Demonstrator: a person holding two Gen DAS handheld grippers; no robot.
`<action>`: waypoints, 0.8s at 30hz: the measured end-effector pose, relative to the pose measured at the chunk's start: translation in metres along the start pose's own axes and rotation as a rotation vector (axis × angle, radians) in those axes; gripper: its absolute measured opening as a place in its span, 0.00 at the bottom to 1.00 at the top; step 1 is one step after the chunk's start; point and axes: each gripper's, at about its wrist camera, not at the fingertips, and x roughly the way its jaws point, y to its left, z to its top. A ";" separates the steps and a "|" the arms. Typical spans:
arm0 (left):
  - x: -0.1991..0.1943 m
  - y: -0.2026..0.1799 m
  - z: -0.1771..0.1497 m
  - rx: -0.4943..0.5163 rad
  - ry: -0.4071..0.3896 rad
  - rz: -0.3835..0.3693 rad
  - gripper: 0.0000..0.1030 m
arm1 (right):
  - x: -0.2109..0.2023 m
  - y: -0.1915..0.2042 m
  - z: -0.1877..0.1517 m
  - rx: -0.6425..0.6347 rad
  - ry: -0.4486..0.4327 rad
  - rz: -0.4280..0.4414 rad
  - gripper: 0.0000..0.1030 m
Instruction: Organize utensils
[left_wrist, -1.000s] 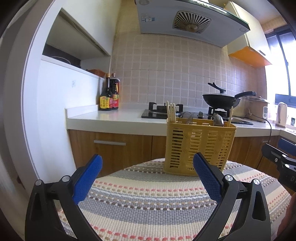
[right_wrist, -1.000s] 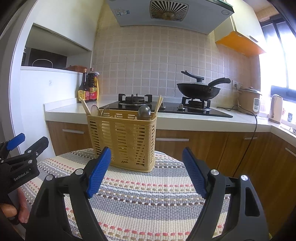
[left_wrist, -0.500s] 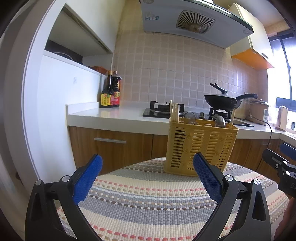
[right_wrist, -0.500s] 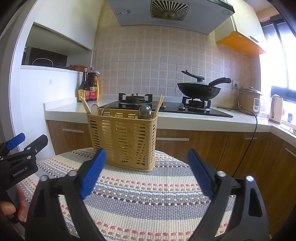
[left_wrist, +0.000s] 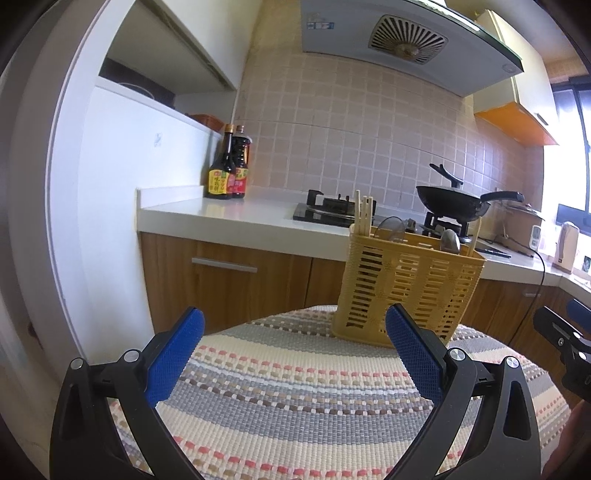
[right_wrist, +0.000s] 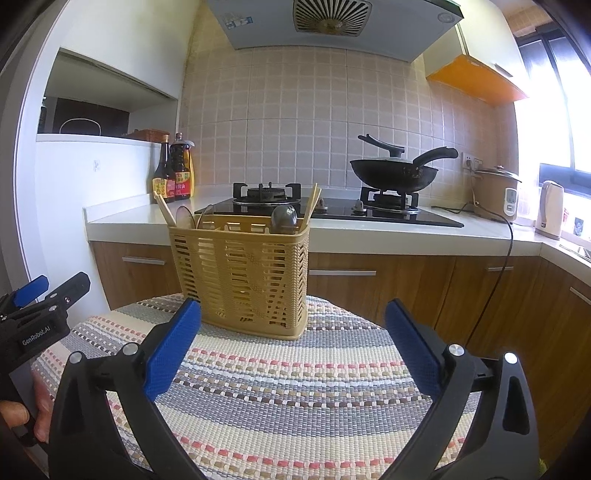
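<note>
A yellow slotted utensil basket stands upright at the far side of a round table with a striped woven cloth. It also shows in the right wrist view. It holds wooden chopsticks and metal spoons. My left gripper is open and empty above the cloth, short of the basket. My right gripper is open and empty, also short of the basket. Each gripper shows at the edge of the other's view.
A white counter with wooden cabinets runs behind the table. On it are two sauce bottles, a gas hob with a black wok, a rice cooker and a kettle.
Both grippers have drawn back and tilted up a little, so the basket looks smaller and farther. The right gripper's jaws have opened somewhat wider. Nothing was picked up.
</note>
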 end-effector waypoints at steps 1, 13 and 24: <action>0.000 0.000 0.000 -0.001 0.000 0.003 0.93 | 0.000 0.000 0.000 -0.001 0.001 -0.001 0.92; 0.002 -0.001 0.001 0.012 0.002 0.011 0.93 | 0.001 0.002 -0.001 -0.011 0.006 -0.010 0.92; 0.005 0.000 0.000 0.007 0.017 0.018 0.93 | 0.001 0.005 -0.001 -0.025 0.006 -0.016 0.92</action>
